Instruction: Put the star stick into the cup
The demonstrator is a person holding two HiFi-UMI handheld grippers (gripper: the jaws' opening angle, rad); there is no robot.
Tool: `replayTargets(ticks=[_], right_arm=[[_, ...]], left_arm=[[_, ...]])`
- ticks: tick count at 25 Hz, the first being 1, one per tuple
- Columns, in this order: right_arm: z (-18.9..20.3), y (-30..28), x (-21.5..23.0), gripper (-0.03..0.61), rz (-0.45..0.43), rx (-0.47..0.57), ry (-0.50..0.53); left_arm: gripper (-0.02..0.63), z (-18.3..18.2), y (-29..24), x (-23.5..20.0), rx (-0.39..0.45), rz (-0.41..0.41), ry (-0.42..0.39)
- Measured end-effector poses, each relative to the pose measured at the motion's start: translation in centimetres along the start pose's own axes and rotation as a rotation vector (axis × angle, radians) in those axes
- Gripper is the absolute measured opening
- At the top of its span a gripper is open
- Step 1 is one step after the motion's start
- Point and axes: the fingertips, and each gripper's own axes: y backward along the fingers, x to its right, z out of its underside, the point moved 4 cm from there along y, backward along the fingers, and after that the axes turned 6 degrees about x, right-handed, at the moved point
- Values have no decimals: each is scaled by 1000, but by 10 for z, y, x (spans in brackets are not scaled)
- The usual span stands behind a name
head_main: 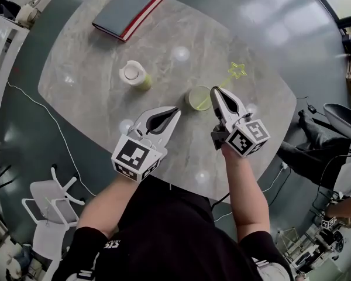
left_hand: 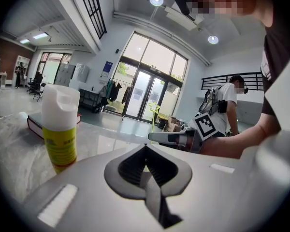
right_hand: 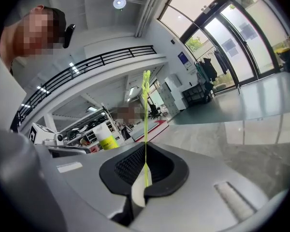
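Where its jaws meet, right hand-held gripper (head_main: 216, 91) pinches the star stick (head_main: 238, 69).

Grey marble table (head_main: 82, 66) on dark floor (head_main: 23, 157), glass doors (left_hand: 147, 98) behind.

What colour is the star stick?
The star stick is translucent yellow-green, clearest in the head view.

The head view looks steeply down on the table (head_main: 93, 75). The left tongs (left_hand: 146, 149) and right tongs (right_hand: 146, 146) views sit close behind their jaws, facing level. All share the bottle (head_main: 134, 74) at ten o'clock.
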Motion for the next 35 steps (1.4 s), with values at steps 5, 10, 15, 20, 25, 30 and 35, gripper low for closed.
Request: replayTargets(ticks=[5,10,15,20,25,30,35], right_arm=[[13,-1,6,21,35,-77,29],[18,2,11,45,67,-136,70],[21,4,16,91,80,-170,64],[27,10,18,169,101,-195,43],[31,18,26,251,148,-197,-2],[38,26,32,296,191,-197,-50],[32,46,21,293,212,-178,-56]], left_arm=[[2,1,0,-3,4,-13,5],[3,-8,3,-3,13,-28,2],[3,-15,9,-13,23,-65,1],[2,-18,16,-17,28,-88,5],[3,-16,22,-14,28,-98,12],[2,-13,30,-11,27,-97,13],[3,-24,42,3,46,-79,-1]])
